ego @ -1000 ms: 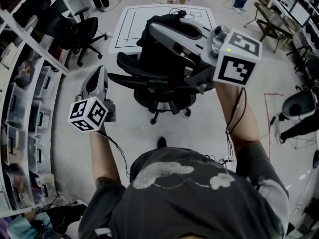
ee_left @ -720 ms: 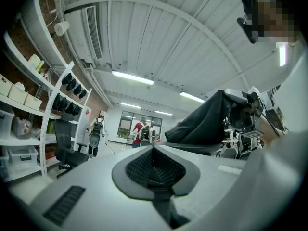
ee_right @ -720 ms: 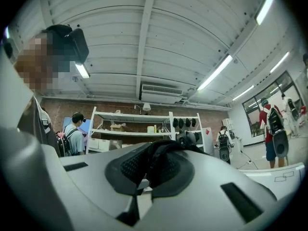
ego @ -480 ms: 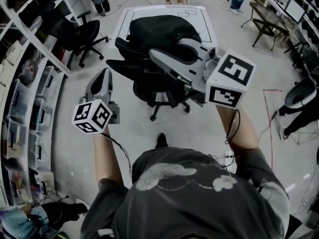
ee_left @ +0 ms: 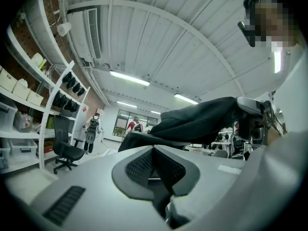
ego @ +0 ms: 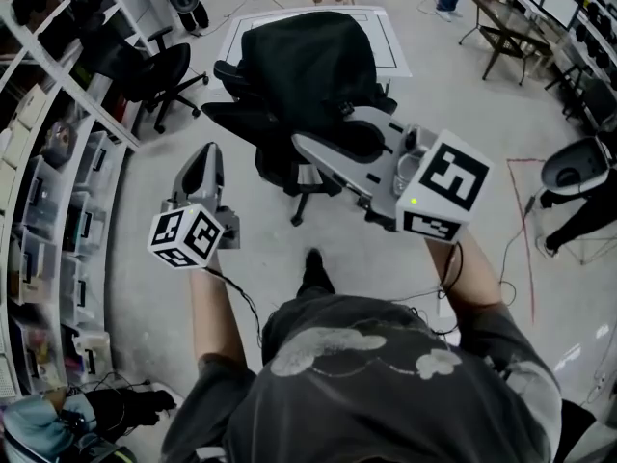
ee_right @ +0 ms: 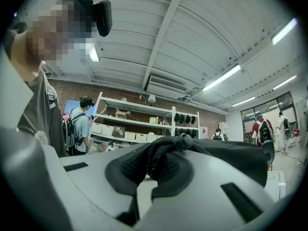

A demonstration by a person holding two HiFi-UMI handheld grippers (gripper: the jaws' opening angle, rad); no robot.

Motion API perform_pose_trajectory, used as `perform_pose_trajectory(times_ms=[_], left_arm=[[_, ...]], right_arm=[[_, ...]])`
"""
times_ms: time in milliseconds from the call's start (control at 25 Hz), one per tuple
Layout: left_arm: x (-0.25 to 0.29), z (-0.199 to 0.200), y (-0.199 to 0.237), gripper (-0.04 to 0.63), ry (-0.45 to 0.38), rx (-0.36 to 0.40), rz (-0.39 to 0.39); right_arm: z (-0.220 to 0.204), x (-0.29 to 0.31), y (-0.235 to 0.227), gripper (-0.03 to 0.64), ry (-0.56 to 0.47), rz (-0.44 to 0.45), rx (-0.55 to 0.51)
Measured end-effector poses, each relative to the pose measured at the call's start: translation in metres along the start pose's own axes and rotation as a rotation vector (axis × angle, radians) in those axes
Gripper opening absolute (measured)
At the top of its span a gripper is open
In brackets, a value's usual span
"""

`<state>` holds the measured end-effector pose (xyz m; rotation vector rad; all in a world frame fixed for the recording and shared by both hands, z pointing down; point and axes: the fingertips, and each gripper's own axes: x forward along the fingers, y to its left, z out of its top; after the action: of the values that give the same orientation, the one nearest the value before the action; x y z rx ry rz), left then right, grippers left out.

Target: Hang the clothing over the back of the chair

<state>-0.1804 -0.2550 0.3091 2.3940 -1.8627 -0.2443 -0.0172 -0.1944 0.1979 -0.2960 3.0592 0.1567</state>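
Observation:
The black clothing (ego: 307,61) lies draped over the back of a black office chair (ego: 289,152) in the head view. My right gripper (ego: 299,141) reaches level toward the chair's near side. In the right gripper view a bunched fold of the clothing (ee_right: 168,148) sits pinched between the pads, and the right gripper (ee_right: 155,166) is shut on it. My left gripper (ego: 206,152) hovers left of the chair, apart from it. Its pads meet with nothing between them in the left gripper view (ee_left: 154,150), where the draped clothing (ee_left: 202,119) shows ahead.
A second black office chair (ego: 154,70) stands at the left by long shelving (ego: 48,172) with bins. A white floor mat (ego: 390,41) lies behind the chair. A dark table (ego: 501,22) and a round grey machine (ego: 576,174) stand at the right. People stand at the far end.
The clothing, bunched over the chair a second ago, now lies spread over its back. Both grippers have drawn back toward me, the right one lower and rolled.

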Motion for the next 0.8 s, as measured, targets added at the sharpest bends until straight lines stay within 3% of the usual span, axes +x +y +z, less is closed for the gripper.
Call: perform_pose_trajectory(times_ms=[440,600,800], left_arm=[[-0.057,-0.01,-0.043,0.002,0.039,0.014,-0.001],[-0.075,-0.024,-0.049,0.002,0.061,-0.001,0.011],[-0.085,-0.048,-0.046,0.002,0.102,-0.031,0.023]], right_arm=[[-0.031,-0.028,0.084,-0.006,0.107,0.038,-0.061],[-0.065,-0.027,0.111,-0.006,0.14,0.048,-0.048],[-0.116,-0.032,0.112,-0.006,0.154,-0.022,0.021]])
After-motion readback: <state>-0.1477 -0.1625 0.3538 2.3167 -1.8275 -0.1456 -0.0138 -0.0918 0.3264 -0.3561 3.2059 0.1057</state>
